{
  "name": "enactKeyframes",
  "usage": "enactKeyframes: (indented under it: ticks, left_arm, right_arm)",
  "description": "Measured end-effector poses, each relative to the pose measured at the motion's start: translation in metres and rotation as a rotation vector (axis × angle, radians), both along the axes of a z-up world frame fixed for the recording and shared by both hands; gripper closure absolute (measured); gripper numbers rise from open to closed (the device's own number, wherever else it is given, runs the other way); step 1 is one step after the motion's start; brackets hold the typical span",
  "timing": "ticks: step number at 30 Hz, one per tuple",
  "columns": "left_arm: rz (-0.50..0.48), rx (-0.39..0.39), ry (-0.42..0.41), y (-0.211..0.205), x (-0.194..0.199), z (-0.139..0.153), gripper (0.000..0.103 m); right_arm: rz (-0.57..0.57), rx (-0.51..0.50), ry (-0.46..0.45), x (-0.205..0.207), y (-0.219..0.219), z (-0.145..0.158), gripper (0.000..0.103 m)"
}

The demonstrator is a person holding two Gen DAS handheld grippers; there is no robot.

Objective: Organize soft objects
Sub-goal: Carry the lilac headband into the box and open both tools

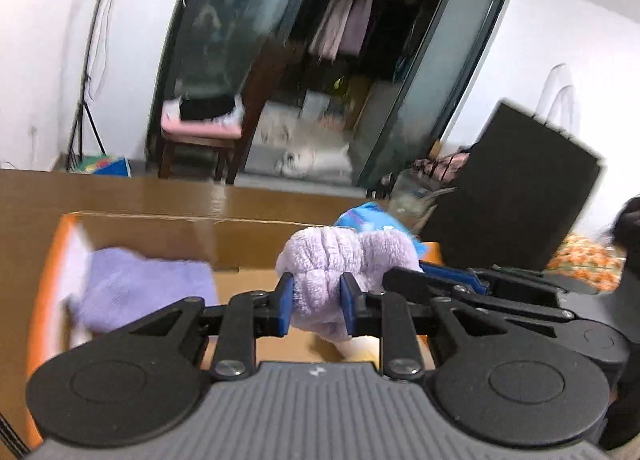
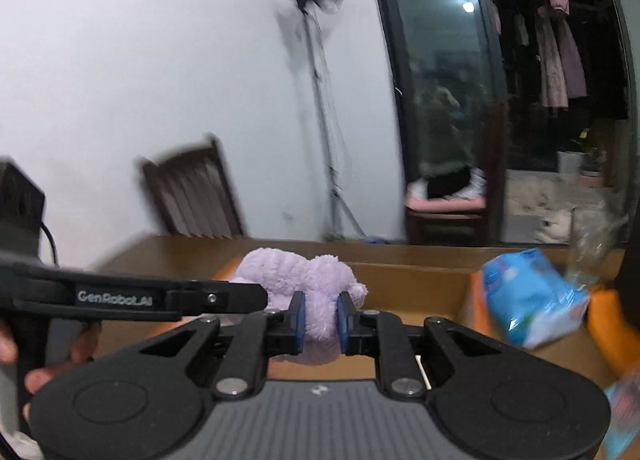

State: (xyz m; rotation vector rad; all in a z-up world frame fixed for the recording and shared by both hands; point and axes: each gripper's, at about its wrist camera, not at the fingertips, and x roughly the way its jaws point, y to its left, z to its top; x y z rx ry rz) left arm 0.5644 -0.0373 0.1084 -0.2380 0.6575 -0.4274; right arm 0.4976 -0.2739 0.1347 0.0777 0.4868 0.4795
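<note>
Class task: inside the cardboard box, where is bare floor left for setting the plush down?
Bare box floor shows between the folded purple towel and the held plush. The left side is taken by the towel; the right end is crowded by the blue packet.

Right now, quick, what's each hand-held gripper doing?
Left hand-held gripper: closed on the fluffy purple plush.
Right hand-held gripper: closed on the same plush.

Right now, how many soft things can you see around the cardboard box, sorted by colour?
Light purple fluffy cloth, pinched in both claws (left claw, right claw): 1
Darker purple folded cloth in the cardboard box: 1
Blue soft packet: 1
Total: 3
</note>
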Motion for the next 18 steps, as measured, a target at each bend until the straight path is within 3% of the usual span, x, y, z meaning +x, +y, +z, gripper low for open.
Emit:
enactKeyframes:
  ticks: [4, 8, 11, 13, 15, 18]
  left_arm:
    - [0.032, -0.020, 0.148, -0.016, 0.073, -0.037, 0.079]
    - [0.052, 0.050, 0.237, -0.026, 0.108, -0.066, 0.077]
    - [0.066, 0.080, 0.265, -0.022, 0.110, -0.074, 0.061]
    - [0.048, 0.077, 0.251, -0.018, 0.106, -0.071, 0.058]
    - [0.033, 0.096, 0.203, -0.015, 0.092, -0.058, 0.058]
    - [0.022, 0.128, 0.140, -0.014, 0.066, -0.028, 0.055]
  right_arm:
    - [-0.045, -0.125, 0.101, 0.087, 0.004, -0.027, 0.087]
    - [-0.068, -0.269, 0.170, 0.134, 0.020, -0.057, 0.086]
    - [-0.093, -0.323, 0.218, 0.144, 0.020, -0.072, 0.080]
    - [-0.098, -0.322, 0.227, 0.143, 0.018, -0.072, 0.077]
    - [-0.095, -0.296, 0.215, 0.135, 0.014, -0.064, 0.068]
    - [-0.099, -0.284, 0.178, 0.119, 0.006, -0.045, 0.066]
